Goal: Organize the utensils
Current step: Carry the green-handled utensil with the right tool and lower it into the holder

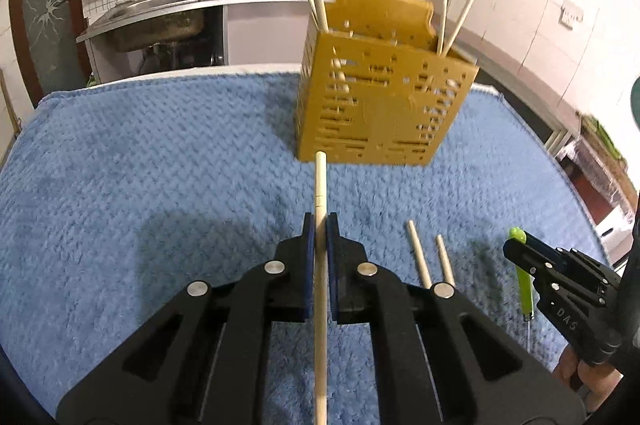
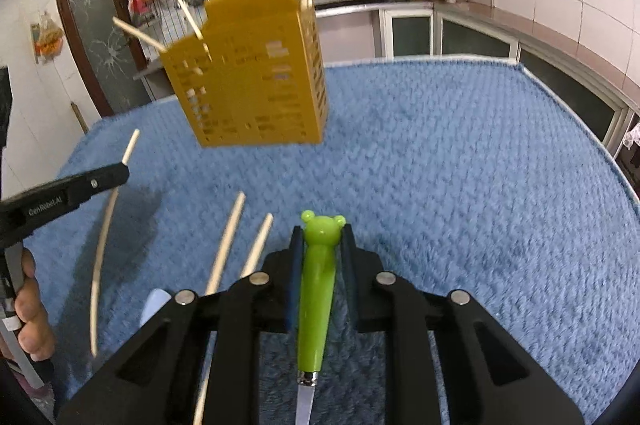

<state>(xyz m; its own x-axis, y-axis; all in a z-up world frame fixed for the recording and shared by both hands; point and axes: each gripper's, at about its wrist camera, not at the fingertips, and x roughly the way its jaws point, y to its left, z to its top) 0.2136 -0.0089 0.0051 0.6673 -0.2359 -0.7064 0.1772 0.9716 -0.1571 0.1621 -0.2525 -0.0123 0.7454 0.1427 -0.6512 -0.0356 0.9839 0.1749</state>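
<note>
The left gripper (image 1: 320,221) is clamped on a wooden chopstick (image 1: 320,185); the right gripper (image 2: 320,231) grasps a green bear-topped utensil (image 2: 316,289) — both above the blue-towelled bench (image 2: 440,165). Two loose chopsticks (image 2: 228,241) lie between them, and the yellow holder (image 1: 376,105) stands beyond.

The right tongs (image 1: 510,245) read "DAS"; the left tongs (image 2: 124,173) read "GenRobot.AI".

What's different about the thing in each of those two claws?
The left gripper holds a plain wooden chopstick; the right gripper holds a utensil with a green bear-headed handle and a metal shaft. The chopstick is thin and pale, the handle thick and bright. Both point toward the yellow holder.
</note>
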